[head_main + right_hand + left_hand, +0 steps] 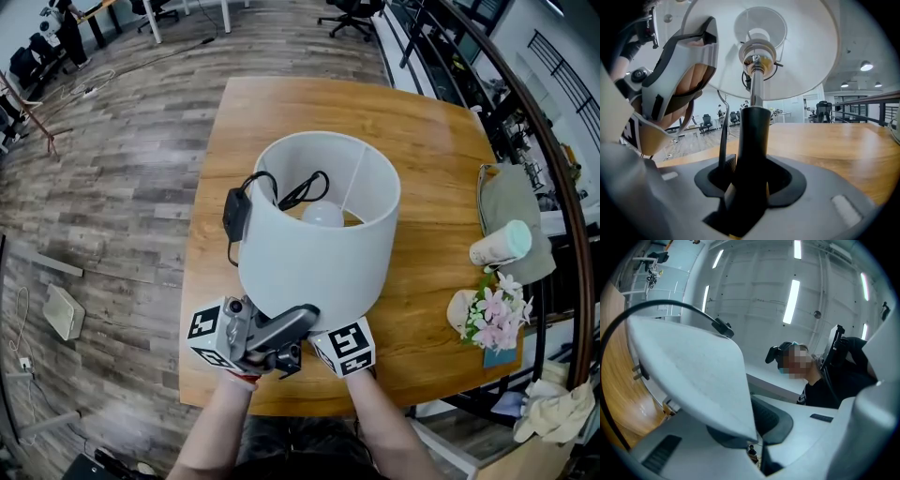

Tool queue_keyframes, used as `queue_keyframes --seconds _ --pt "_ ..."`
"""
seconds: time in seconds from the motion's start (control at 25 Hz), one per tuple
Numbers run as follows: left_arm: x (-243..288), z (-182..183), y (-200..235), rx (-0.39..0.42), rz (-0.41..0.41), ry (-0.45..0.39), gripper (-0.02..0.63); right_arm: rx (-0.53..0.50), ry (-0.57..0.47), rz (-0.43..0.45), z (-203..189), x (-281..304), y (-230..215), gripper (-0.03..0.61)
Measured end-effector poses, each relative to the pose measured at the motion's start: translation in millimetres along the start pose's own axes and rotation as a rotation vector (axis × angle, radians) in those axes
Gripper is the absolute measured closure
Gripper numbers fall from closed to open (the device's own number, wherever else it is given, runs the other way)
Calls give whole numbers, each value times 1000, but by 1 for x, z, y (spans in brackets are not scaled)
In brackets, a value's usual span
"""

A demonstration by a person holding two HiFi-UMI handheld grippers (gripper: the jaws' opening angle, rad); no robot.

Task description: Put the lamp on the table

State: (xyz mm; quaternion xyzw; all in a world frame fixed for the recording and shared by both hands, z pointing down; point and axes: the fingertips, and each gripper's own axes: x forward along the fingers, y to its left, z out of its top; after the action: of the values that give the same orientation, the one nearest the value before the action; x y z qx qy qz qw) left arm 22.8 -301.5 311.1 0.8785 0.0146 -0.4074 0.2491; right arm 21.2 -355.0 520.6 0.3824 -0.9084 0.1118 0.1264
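The lamp's white drum shade [319,234] stands over the near half of the wooden table [431,141], with its bulb [323,214] showing inside. A black cord with a power adapter [234,211] hangs over the shade's left rim. My left gripper [757,444] is shut on the lower edge of the shade [693,366]; the head view shows it at the shade's near left [281,337]. My right gripper [750,187] is shut on the lamp's black stem [753,136], under the shade [806,51]. The lamp's base is hidden.
At the table's right side are a grey bag [516,202], a white cup lying on it [502,246] and a bunch of pink and white flowers [494,314]. A dark curved railing [553,169] runs beyond them. Wood-plank floor [112,187] lies to the left.
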Motion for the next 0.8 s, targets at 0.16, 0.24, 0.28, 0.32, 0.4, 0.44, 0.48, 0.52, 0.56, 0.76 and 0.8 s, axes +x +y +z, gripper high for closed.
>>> queue_keyframes --seconds 0.16,0.24,0.28,0.32,0.4,0.44,0.48,0.52,0.56,0.76,0.8 --pt "-2 3 -1 -3 -13 -6 612 -2 1 1 1 1 1 379" --pt "-2 2 -2 -4 -15 -5 612 2 5 -3 0 1 1 376" --pt "-2 1 -2 -4 -16 -3 612 4 10 -6 -3 0 0 374" --pt "-2 0 -2 -4 -16 -1 612 8 14 -11 -5 0 -1 373" --pt "-3 -1 -3 -3 -15 1 612 11 19 -23 -7 0 -1 371" --pt "-3 -1 -3 -4 -13 0 612 10 21 -31 -7 0 -1 370" --pt "-3 -1 -3 -5 -12 -1 612 9 22 -40 -6 0 -1 370" --pt "-4 -1 -4 -6 -10 -3 614 9 23 -50 -5 1 -1 370" --pt "-4 -1 -4 -8 -9 -5 612 9 24 -60 -4 1 -1 370" --pt "-6 -4 -6 -15 -3 -13 614 -4 25 -102 -3 -8 -1 370" --pt "-6 -5 -6 -16 -3 -13 614 -4 22 -105 -2 -11 0 370"
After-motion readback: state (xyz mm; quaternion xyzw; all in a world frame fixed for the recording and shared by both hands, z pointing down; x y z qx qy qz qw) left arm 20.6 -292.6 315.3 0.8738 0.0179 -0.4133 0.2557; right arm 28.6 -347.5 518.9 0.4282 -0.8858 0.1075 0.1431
